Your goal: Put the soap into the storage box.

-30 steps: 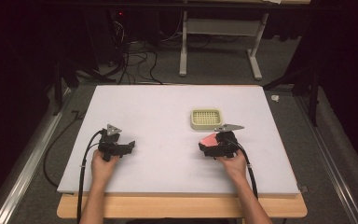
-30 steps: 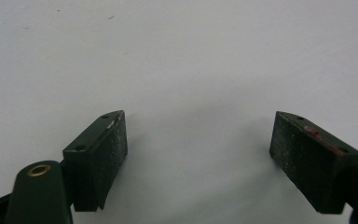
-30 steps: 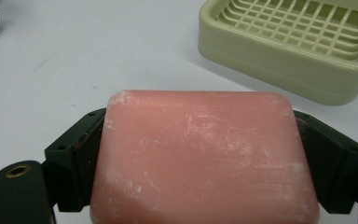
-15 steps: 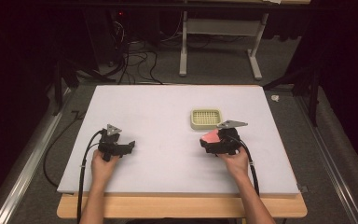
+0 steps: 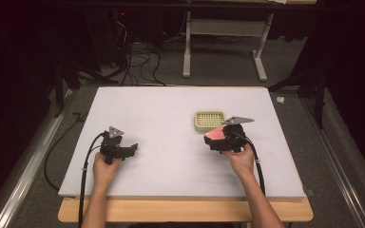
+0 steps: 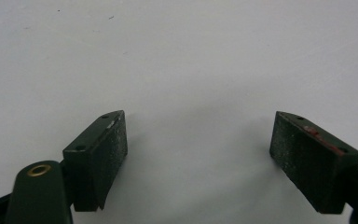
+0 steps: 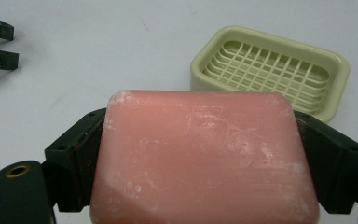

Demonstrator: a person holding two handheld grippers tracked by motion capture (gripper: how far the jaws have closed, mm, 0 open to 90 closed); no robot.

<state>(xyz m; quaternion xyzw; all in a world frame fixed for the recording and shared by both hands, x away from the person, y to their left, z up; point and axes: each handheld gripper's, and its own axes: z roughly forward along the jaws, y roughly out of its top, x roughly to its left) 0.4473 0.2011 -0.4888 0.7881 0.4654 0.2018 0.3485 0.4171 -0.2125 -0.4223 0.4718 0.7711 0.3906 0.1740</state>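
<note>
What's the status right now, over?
Right gripper shut on pink soap bar, just short of the yellow soap dish. Left gripper open, empty, over bare table. Dish empty, nothing in the way.

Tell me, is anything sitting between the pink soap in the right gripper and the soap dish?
Nothing visible. The right gripper is shut on the pink soap, and bare white table lies between it and the soap dish just ahead. The dish's grid is empty. The left gripper sits well off to the side.
</note>
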